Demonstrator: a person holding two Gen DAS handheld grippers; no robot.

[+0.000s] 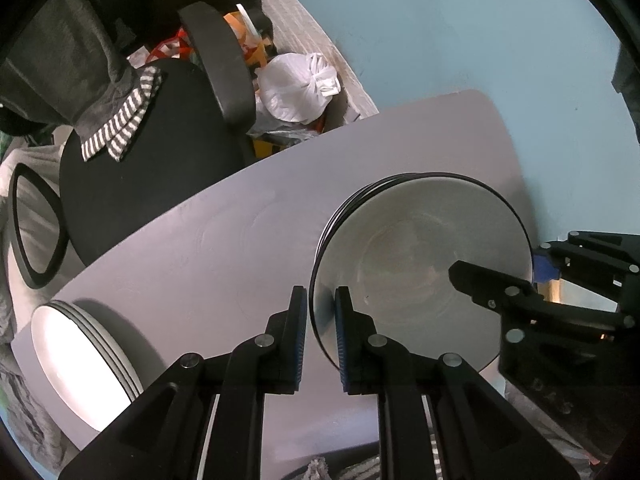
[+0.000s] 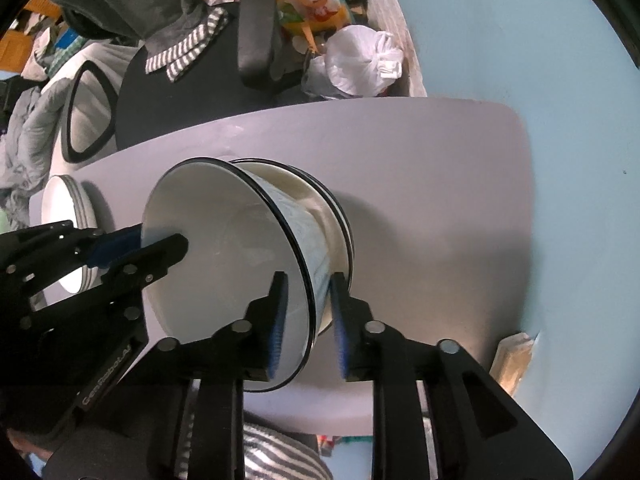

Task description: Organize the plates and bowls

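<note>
Right wrist alone shows bowl [image 2: 224,264] atop stacked plates [image 2: 336,216].

White table [image 2: 420,168], stacked plates [image 2: 72,200], stacked bowls [image 2: 320,200]

I am in a lived-in room of a home, a bedroom or small study by the look of it. The white desk [image 2: 420,168] stands against a pale blue wall [image 2: 500,32]. Beside it is a black office chair [image 1: 160,152] with a grey garment and a striped cloth [image 1: 124,128] thrown over its seat. On the floor behind the chair lie a knotted white plastic bag [image 2: 360,64] and loose orange and yellow packaging [image 2: 312,4]. Crumpled grey bedding or clothing [image 2: 28,136] is heaped at the left edge. Stacked white plates [image 1: 80,360] with dark rims sit on the desk, ordinary household crockery.
</note>
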